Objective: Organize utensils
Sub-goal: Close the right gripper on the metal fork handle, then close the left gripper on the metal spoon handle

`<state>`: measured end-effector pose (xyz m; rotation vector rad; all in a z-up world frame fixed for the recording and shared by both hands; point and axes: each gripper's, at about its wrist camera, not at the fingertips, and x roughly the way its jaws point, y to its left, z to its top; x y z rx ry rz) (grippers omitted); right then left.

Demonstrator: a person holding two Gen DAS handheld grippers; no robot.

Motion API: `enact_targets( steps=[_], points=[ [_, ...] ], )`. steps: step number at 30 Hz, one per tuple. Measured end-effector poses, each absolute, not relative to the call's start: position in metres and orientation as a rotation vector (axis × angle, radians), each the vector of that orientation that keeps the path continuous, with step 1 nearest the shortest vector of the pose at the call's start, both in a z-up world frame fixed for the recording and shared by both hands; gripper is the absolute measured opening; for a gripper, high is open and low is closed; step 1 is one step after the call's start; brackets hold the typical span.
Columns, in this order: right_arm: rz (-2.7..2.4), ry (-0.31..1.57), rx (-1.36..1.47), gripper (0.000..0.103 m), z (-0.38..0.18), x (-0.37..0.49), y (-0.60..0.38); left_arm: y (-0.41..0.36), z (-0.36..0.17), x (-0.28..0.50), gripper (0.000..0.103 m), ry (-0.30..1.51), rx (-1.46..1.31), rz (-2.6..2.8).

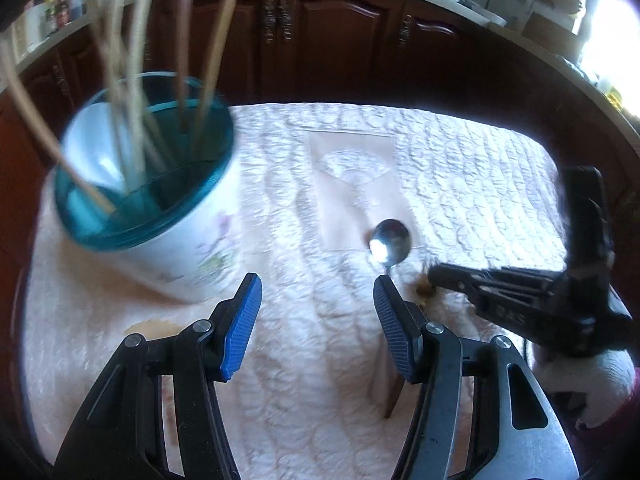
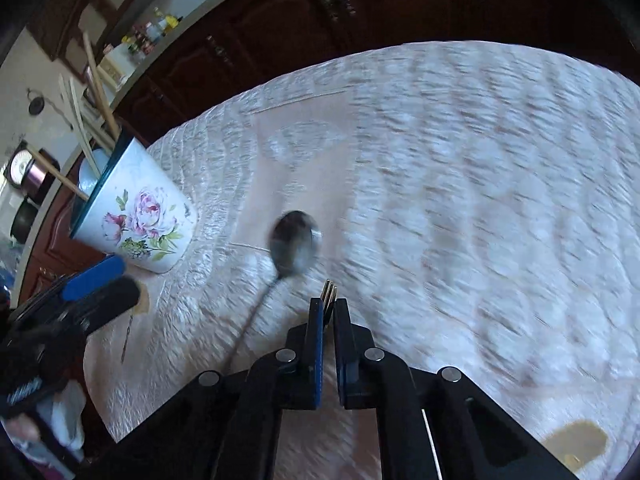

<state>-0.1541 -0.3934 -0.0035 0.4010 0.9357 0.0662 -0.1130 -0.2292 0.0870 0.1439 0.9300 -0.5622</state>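
A pale quilted cloth (image 2: 460, 168) is being shown spread over the table, with dark wooden cabinet doors (image 1: 328, 36) standing behind it and a brown stain (image 2: 576, 442) marking the cloth at its near edge in the right wrist view. A white cup (image 2: 136, 224) with a teal rim and a painted pink flower is being seen standing upright on the cloth toward the left, and several wooden chopsticks (image 1: 140, 64) are being held in it, leaning out over the rim. A metal spoon (image 2: 295, 240) is being seen lying flat on the cloth to the right of the cup and well apart from it, its bowl pointing away from the cameras and its thin handle running back toward them. The left gripper (image 1: 318, 300) is being held above the cloth between the cup and the spoon, its blue-padded jaws standing moderately apart with nothing between them. The right gripper (image 2: 329, 308) is being held just beside the spoon's handle, its jaws drawn narrowly together on a fork (image 2: 329, 294), whose tines are being seen poking out beyond the fingertips. A white-sleeved hand (image 1: 592, 388) is being glimpsed behind the right gripper at the edge of the left wrist view.
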Motion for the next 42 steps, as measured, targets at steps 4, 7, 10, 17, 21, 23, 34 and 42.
enact_targets(
  steps=[4, 7, 10, 17, 21, 23, 34, 42],
  points=[
    [0.025, 0.929, 0.451, 0.004, -0.004, -0.178, -0.425, -0.251, 0.077, -0.101, 0.058, 0.962, 0.142, -0.627],
    [0.014, 0.925, 0.498, 0.004, -0.007, -0.192, -0.446, -0.271, 0.069, -0.092, 0.056, 0.975, 0.165, -0.67],
    [0.031, 0.923, 0.534, 0.004, -0.009, -0.197, -0.457, -0.289, 0.059, -0.081, 0.053, 0.988, 0.186, -0.701],
    [0.079, 0.917, 0.554, 0.004, -0.012, -0.2, -0.463, -0.31, 0.04, -0.054, 0.053, 1.024, 0.206, -0.72],
    [0.103, 0.909, 0.569, 0.004, -0.015, -0.201, -0.466, -0.321, 0.031, -0.049, 0.053, 1.031, 0.228, -0.741],
    [0.113, 0.905, 0.579, 0.004, -0.016, -0.202, -0.47, -0.324, 0.03, -0.05, 0.048, 1.023, 0.225, -0.763],
    [0.099, 0.918, 0.559, 0.005, -0.009, -0.197, -0.46, -0.323, 0.031, -0.057, 0.005, 1.058, 0.161, -0.789],
    [0.114, 0.932, 0.545, 0.005, -0.008, -0.214, -0.436, -0.275, 0.036, -0.086, 0.005, 1.079, 0.111, -0.746]
  ],
)
